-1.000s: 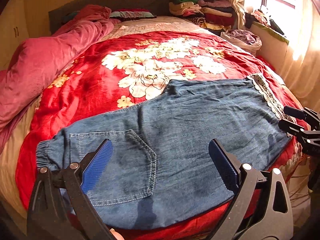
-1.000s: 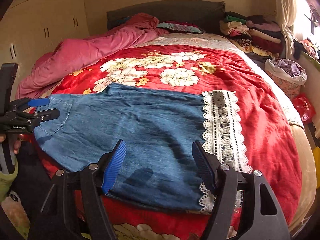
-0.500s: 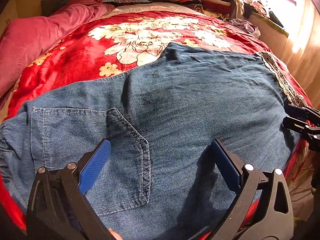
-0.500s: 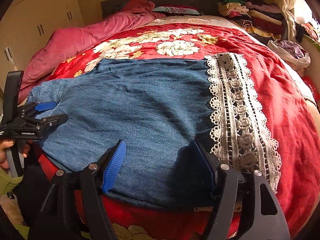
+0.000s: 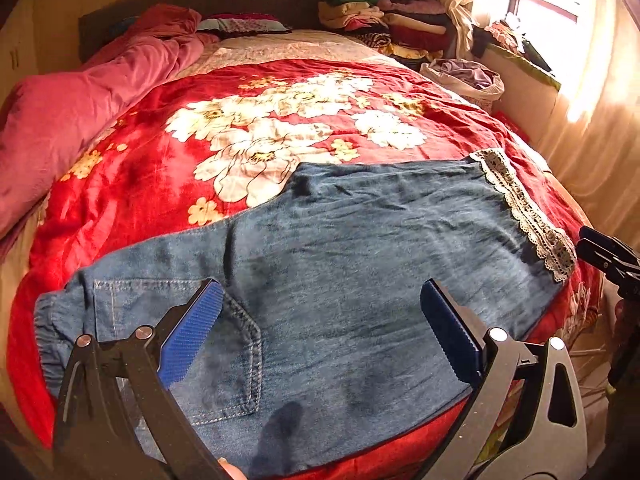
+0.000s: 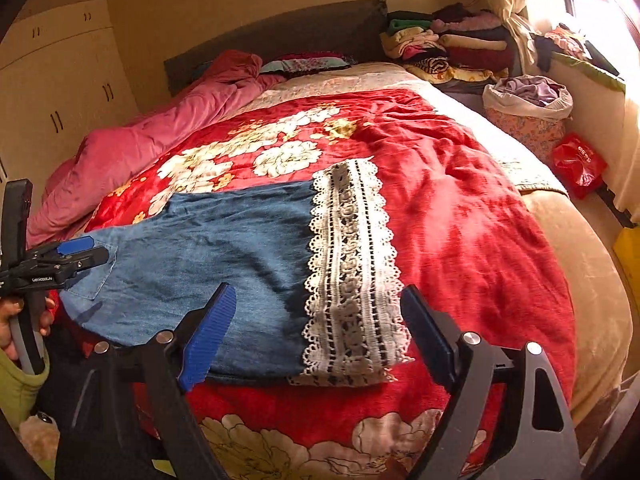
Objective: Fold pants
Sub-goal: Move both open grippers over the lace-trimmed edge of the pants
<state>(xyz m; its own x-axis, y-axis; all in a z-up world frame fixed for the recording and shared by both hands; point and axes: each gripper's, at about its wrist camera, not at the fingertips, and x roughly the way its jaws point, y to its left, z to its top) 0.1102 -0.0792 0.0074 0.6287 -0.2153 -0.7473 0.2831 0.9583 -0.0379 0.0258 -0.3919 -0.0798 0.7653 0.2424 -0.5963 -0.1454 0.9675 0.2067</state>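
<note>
Blue denim pants [image 5: 340, 260] lie flat across the near part of a red flowered blanket [image 5: 180, 184], waist and back pocket [image 5: 216, 344] to the left, white lace hem [image 6: 352, 280] to the right. My left gripper [image 5: 320, 286] hangs open above the pocket end and touches nothing. My right gripper [image 6: 318, 290] hovers over the hem end with its jaws opening; the lace lies below the gap and the pads do not press it. Each gripper also shows in the other view: the right gripper [image 5: 608, 256], and the left gripper [image 6: 76, 254] held by a hand [image 6: 12, 320].
A pink duvet [image 5: 80, 112] is bunched along the bed's left side. Folded clothes [image 6: 452, 48] are stacked by the headboard, with a laundry bag [image 6: 524, 108] and a red bag [image 6: 576, 164] beside the bed on the right. Cupboards [image 6: 60, 92] stand left, a bright window right.
Both grippers dipped close to the pants and have drawn back again. The right gripper slid right to the lace hem, and its jaws stand wider.
</note>
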